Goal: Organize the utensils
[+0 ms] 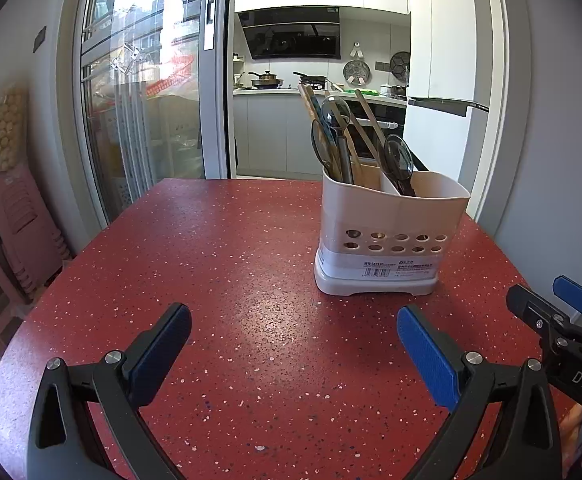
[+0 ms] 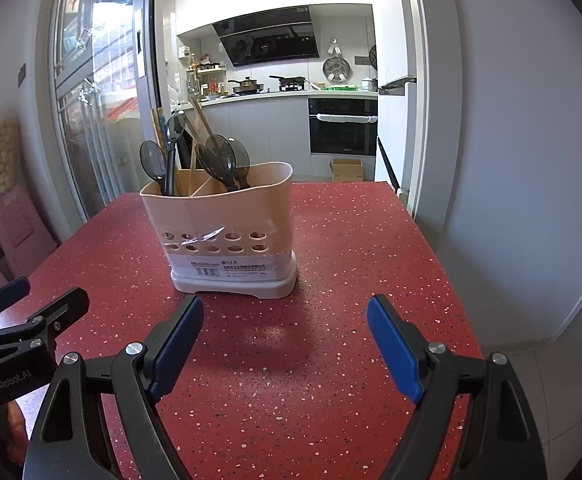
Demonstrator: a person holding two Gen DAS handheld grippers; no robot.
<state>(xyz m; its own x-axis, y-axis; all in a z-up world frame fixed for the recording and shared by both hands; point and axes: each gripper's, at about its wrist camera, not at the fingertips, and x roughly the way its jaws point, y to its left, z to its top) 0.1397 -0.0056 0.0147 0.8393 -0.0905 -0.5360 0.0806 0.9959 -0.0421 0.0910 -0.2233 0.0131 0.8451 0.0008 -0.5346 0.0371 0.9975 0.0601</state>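
A beige utensil holder (image 1: 391,216) with a perforated front stands on the red speckled table (image 1: 211,264). It also shows in the right wrist view (image 2: 227,216). It holds dark translucent spoons (image 1: 399,160) and wooden chopsticks (image 1: 365,120), split between two compartments. My left gripper (image 1: 293,330) is open and empty, hovering over the table in front and to the left of the holder. My right gripper (image 2: 285,326) is open and empty, just in front of the holder. Each gripper shows at the edge of the other's view.
A glass sliding door (image 1: 143,92) stands at the far left of the table. Pink plastic stools (image 1: 15,216) are stacked at the left wall. An open doorway beyond the table leads into a kitchen with a stove (image 2: 267,86) and oven (image 2: 343,128).
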